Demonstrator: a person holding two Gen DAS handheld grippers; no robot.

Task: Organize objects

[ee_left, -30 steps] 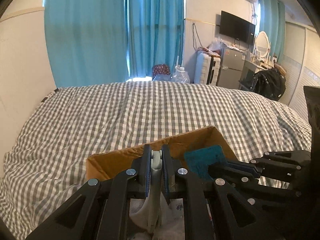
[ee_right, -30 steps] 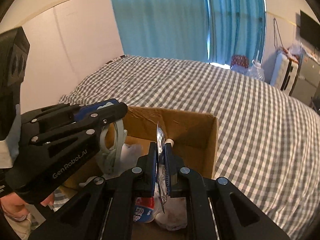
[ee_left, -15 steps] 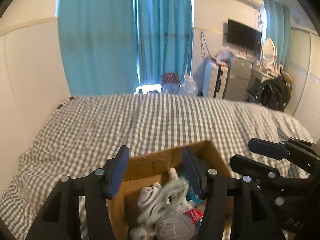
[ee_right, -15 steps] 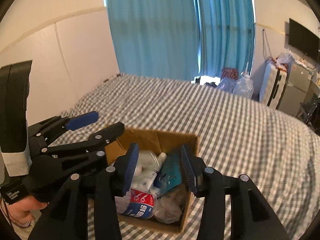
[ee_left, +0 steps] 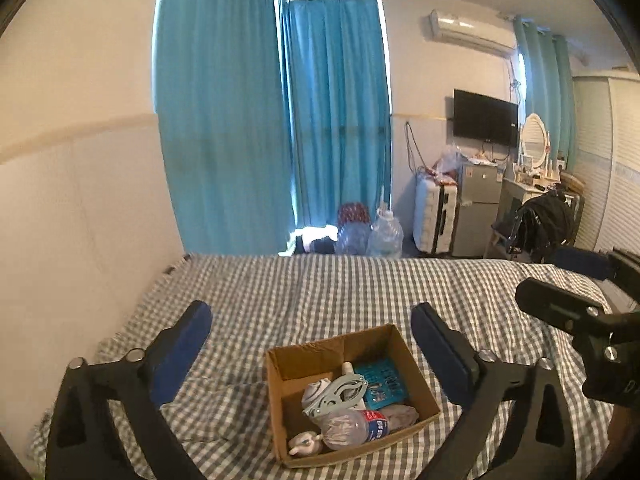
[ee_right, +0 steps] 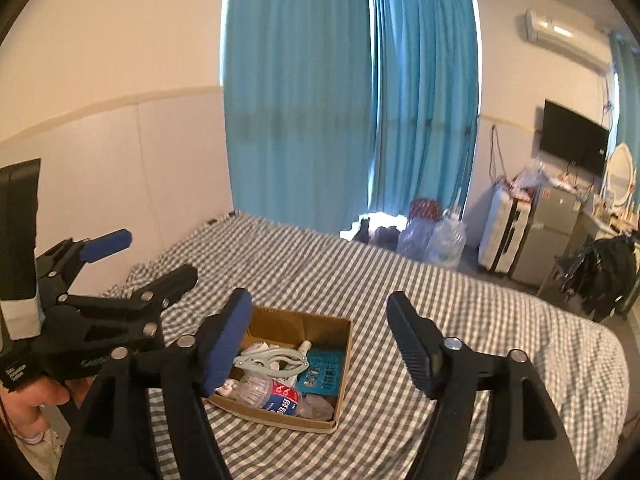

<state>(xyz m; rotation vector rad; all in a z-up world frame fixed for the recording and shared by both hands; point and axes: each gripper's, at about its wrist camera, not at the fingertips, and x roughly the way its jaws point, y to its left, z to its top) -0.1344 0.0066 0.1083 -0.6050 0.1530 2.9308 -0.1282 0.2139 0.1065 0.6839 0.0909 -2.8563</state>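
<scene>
A bed point(ee_left: 320, 292) covered in a gray-and-white checked sheet is carrying one open cardboard box point(ee_left: 420, 390), which is sitting directly on it, toward the near edge.

Both grippers point(ee_left: 312, 320) point(ee_right: 320, 300) agape (empty)

The box point(ee_left: 352, 446) is full of things, but the bed point(ee_left: 328, 292) all around it is bare and flat.

grey-checked bedspread point(ee_left: 320, 292), brown box point(ee_left: 304, 360), turquoise curtains point(ee_left: 224, 120)
</scene>
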